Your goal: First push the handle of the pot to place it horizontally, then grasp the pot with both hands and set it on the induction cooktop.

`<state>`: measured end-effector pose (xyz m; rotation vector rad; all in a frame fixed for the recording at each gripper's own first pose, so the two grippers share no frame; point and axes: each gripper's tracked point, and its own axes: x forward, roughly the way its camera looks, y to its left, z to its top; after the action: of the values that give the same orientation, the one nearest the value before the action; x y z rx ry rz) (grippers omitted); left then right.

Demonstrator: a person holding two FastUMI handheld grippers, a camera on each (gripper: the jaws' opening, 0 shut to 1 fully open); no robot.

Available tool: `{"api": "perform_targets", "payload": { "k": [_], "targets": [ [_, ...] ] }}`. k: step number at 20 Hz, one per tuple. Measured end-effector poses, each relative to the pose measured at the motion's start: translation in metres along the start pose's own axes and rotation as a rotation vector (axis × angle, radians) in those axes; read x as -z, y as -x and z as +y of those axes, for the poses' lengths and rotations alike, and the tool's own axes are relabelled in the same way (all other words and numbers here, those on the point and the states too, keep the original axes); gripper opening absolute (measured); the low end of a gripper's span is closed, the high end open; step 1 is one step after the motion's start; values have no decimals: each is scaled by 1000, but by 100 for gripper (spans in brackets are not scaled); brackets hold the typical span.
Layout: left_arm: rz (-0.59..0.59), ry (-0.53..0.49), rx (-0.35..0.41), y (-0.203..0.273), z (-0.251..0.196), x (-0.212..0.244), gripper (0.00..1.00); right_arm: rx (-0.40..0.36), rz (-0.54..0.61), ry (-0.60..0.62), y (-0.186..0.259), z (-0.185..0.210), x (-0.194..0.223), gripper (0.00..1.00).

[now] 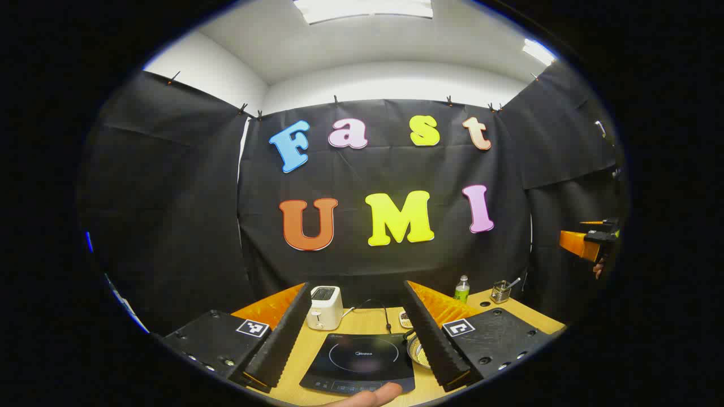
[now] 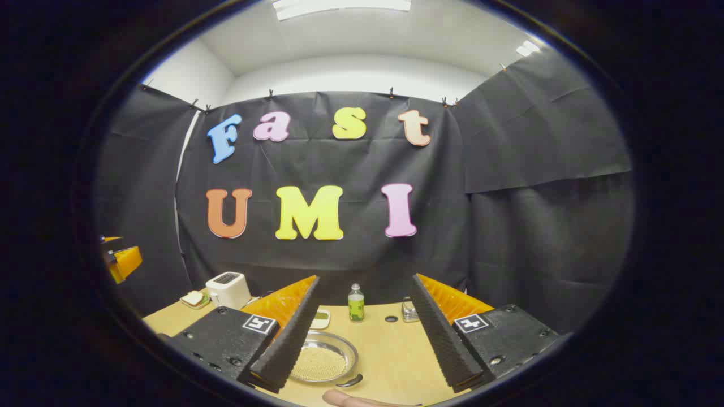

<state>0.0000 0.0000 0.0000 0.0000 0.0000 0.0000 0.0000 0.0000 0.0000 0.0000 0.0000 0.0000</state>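
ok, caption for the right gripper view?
Open tongs hover above the pot on the wooden table, bottle behind.

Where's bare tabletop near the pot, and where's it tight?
Free: bare wood right of the pot, running back toward the green bottle and metal holder. The induction cooktop top is bare too. Crowded: back edge near the toaster, with cord and small remote, and the pot's left side close beside the cooktop.

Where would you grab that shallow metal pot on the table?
Probably by the rim, one gripper on each side. The pot is wide, shallow and open-topped, so its thin rim suits pinching. Its short handle points toward the camera, and sits low on the table.
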Motion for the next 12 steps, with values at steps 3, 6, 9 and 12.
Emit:
{"api": "perform_targets", "payload": {
  "k": [3, 6, 9, 12],
  "targets": [
    [0, 4, 12, 1, -7, -1, 96, -5, 5, 15, 0, 1, 3, 96],
    [-2, 0, 22, 3, -11, 1, 97, -15, 10, 21, 2, 3, 7, 96],
    [-3, -11, 28, 5, -15, 3, 96, -23, 18, 31, 2, 5, 12, 96],
    [-11, 1, 21, 6, -15, 1, 96, -27, 19, 19, 0, 8, 14, 96]
  ]
}}
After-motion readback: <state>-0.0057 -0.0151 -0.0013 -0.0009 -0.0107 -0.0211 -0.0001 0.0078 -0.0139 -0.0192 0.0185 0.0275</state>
